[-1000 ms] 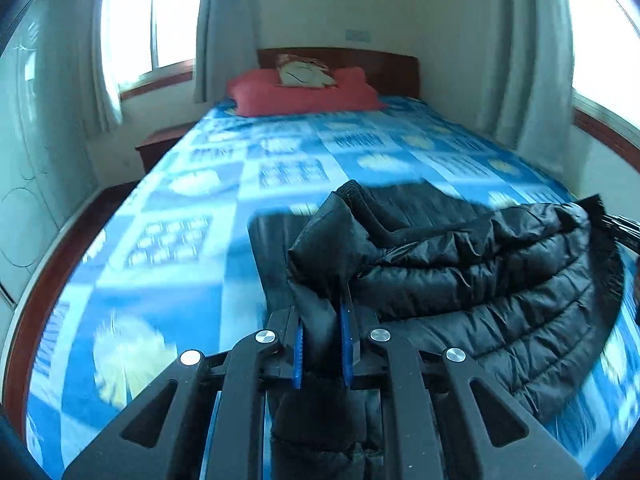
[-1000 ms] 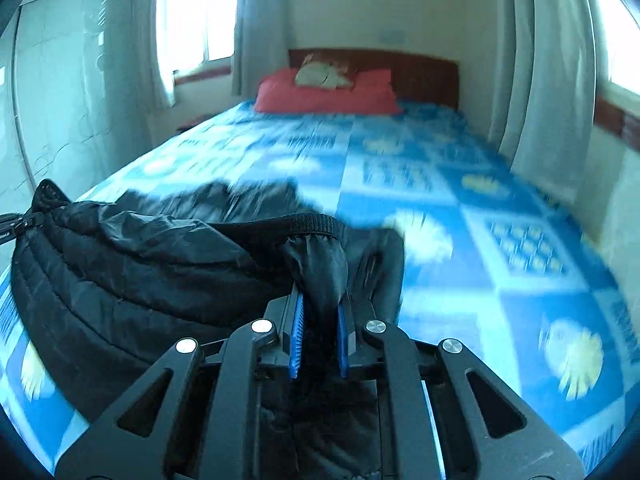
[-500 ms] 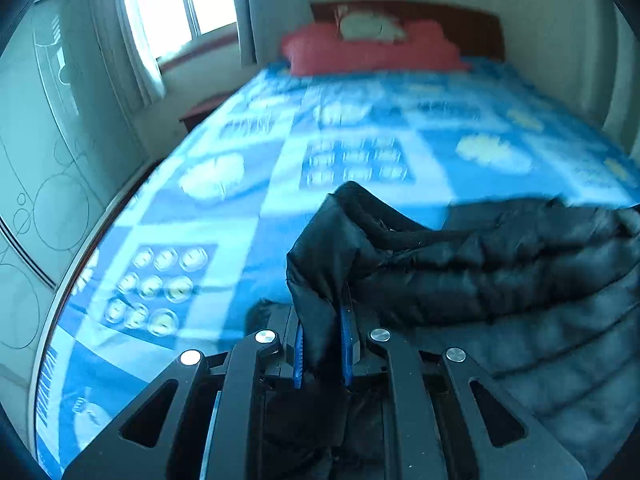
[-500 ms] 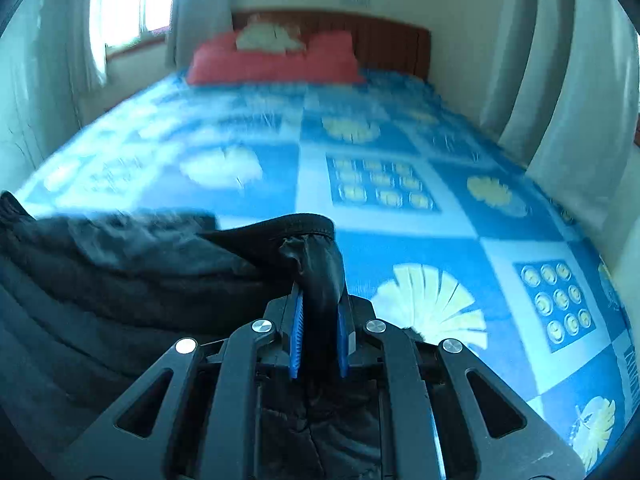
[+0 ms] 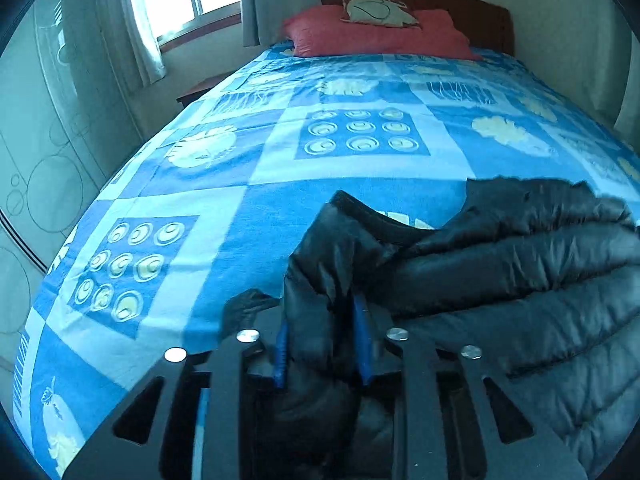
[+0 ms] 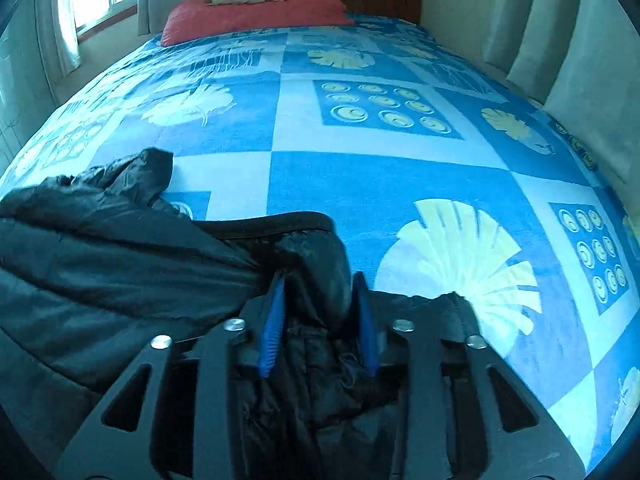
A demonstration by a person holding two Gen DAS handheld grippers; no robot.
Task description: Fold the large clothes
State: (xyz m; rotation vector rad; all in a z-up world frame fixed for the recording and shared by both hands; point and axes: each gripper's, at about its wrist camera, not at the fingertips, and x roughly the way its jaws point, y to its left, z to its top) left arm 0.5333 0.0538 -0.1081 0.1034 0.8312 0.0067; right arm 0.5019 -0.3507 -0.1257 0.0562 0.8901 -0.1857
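lowered since a second ago: black puffer jacket, now lying on the blue patterned bedspread. left gripper: fingers opening, a jacket fold still between them. right gripper: fingers opening, pads off the cuff between them. red pillow at the headboard.

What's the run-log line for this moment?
stage: releasing fold | left gripper: jaws opening, black puffer jacket fabric between | right gripper: jaws opening, jacket fabric between | jacket on blue bedspread
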